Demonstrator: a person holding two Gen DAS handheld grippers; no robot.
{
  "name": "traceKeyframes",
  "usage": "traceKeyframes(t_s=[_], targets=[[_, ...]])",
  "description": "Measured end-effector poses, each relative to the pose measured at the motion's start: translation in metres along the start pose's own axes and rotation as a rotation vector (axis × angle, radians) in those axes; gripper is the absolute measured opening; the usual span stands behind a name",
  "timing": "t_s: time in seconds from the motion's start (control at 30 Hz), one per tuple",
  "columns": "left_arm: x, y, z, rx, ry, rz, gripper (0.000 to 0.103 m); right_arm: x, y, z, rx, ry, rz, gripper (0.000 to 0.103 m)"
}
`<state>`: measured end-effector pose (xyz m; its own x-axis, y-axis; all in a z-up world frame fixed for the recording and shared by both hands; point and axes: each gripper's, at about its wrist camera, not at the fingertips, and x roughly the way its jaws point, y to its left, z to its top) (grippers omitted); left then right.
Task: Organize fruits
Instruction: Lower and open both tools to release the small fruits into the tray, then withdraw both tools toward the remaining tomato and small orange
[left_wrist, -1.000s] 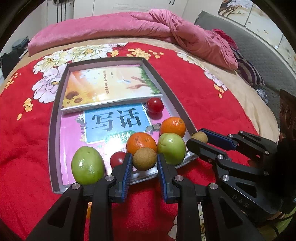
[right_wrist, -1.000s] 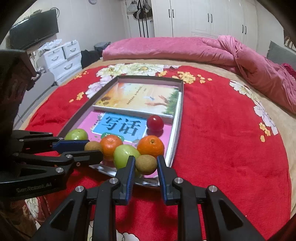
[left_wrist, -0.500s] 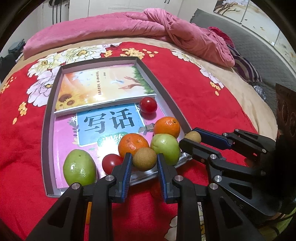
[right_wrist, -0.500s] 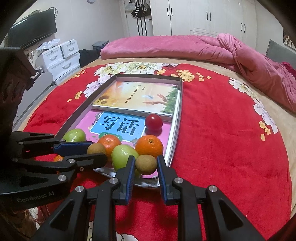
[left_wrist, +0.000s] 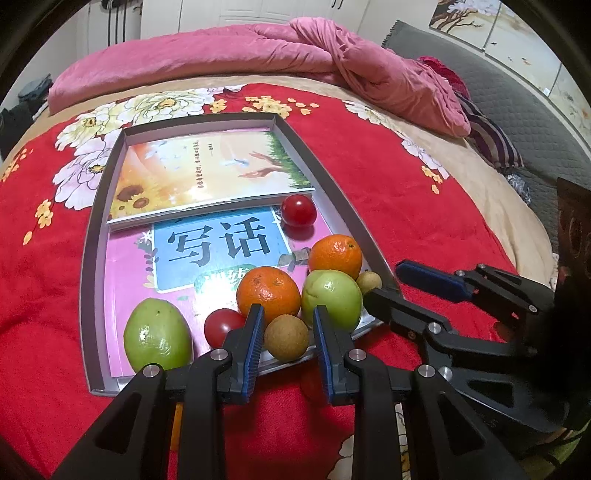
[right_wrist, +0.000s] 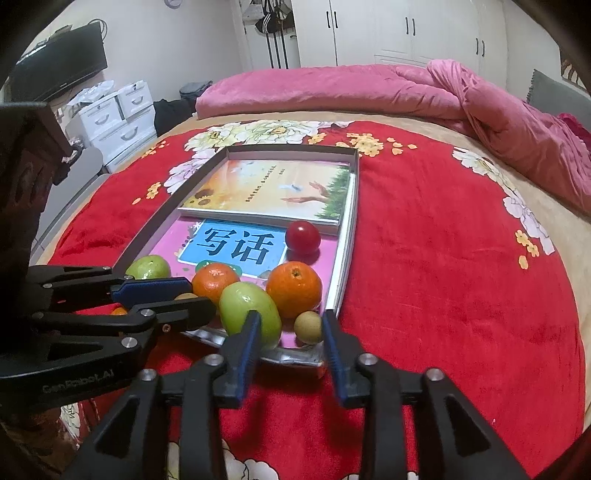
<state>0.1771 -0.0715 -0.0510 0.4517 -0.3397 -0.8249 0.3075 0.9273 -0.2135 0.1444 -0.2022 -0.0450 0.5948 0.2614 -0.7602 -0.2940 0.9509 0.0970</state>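
A grey tray (left_wrist: 85, 258) on the red bedspread holds two books and the fruit: two green fruits (left_wrist: 157, 336), two oranges (left_wrist: 267, 293) and two red tomatoes (left_wrist: 298, 210). My left gripper (left_wrist: 288, 321) is shut on a small brown round fruit (left_wrist: 286, 338) at the tray's near edge. In the right wrist view my right gripper (right_wrist: 290, 323) has its jaws opening around a second small brown fruit (right_wrist: 308, 326). That fruit rests in the tray's near corner, with a gap at the left pad (right_wrist: 251, 332). A green fruit (right_wrist: 249, 308) lies just behind that pad.
A crumpled pink quilt (left_wrist: 332, 62) lies along the far side of the bed. White drawers (right_wrist: 118, 118) and a TV stand off the bed's left. An orange fruit (right_wrist: 119, 311) lies outside the tray under the left gripper (right_wrist: 201, 295). Red bedspread (right_wrist: 443, 277) stretches right of the tray.
My right gripper's jaws have spread apart and let go of the small brown fruit, which now sits in the tray corner. The left gripper still clamps its brown fruit.
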Motion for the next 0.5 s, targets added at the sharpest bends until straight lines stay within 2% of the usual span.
traceKeyframes(t_s=[0.2, 0.37, 0.5], targets=[[0.0006, 0.0017, -0.0013, -0.007, 0.006, 0.004, 0.028, -0.0029, -0.0002, 0.0003, 0.005, -0.006, -0.003, 0.042], [-0.0001, 0.0042, -0.0026, -0.020, 0.005, 0.002, 0.032, -0.0043, -0.0006, -0.0005, 0.013, -0.007, -0.007, 0.051], [-0.0028, 0.0025, -0.0019, -0.018, 0.001, 0.000, 0.038, -0.0046, -0.0014, -0.0009, 0.016, -0.006, -0.011, 0.052]])
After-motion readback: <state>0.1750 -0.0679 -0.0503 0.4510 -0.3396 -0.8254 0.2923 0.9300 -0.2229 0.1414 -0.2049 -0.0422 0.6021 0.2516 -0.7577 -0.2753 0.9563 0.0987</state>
